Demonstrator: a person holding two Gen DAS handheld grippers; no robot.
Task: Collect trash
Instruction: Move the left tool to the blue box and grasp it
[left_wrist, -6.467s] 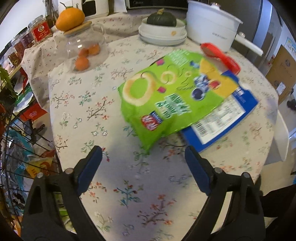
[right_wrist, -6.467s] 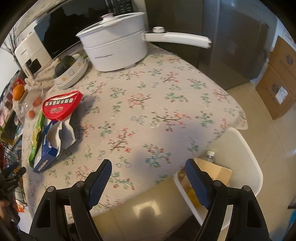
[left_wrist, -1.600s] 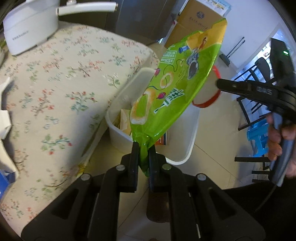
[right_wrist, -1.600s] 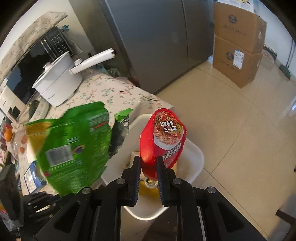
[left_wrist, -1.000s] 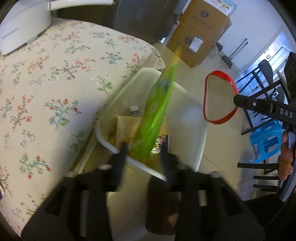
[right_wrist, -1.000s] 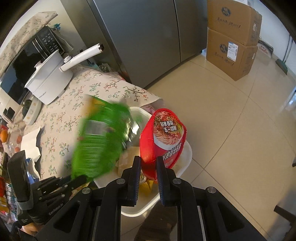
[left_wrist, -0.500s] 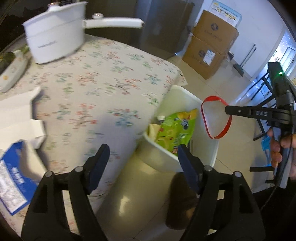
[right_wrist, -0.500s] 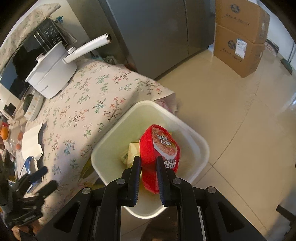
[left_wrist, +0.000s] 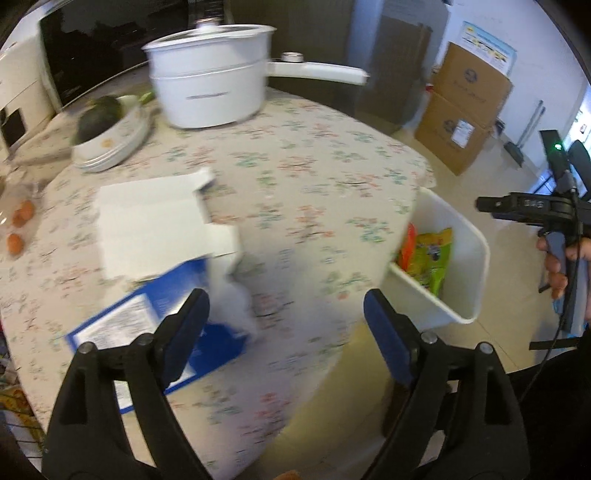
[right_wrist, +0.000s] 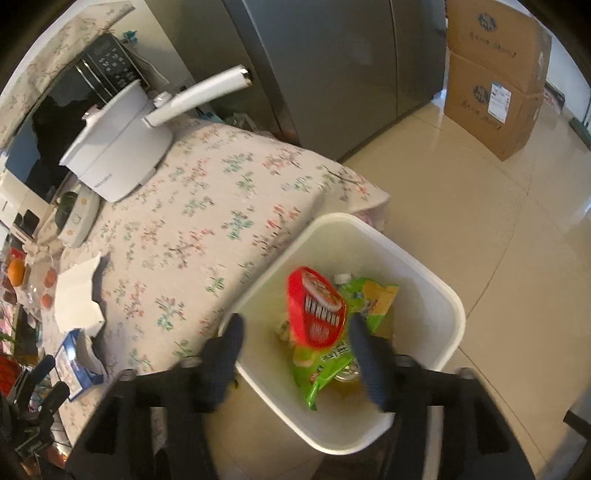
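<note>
**Two wrappers binned, the torn box on the bench is next**

I see the bench (left_wrist: 332, 177) under its flowered cloth, with the white pot (left_wrist: 210, 92) at the far side. The white bin (right_wrist: 439, 302) stands on the floor against the bench's near edge and already holds the green snack bag (right_wrist: 332, 363) and the red cup lid (right_wrist: 314, 314).

The torn blue-and-white box (left_wrist: 155, 258) is what I judge remains. It lies flat on the bench, long axis running from far to near, its blue end just ahead of my left hand-held gripper (left_wrist: 284, 321) and towards that gripper's left finger. The left jaws are opening, nothing between them.

My right hand-held gripper (right_wrist: 295, 343) hangs over the bin, jaws opening, and the red lid lies loose below them. It is well apart from the box, so the left hand is the nearer for the pick.
</note>
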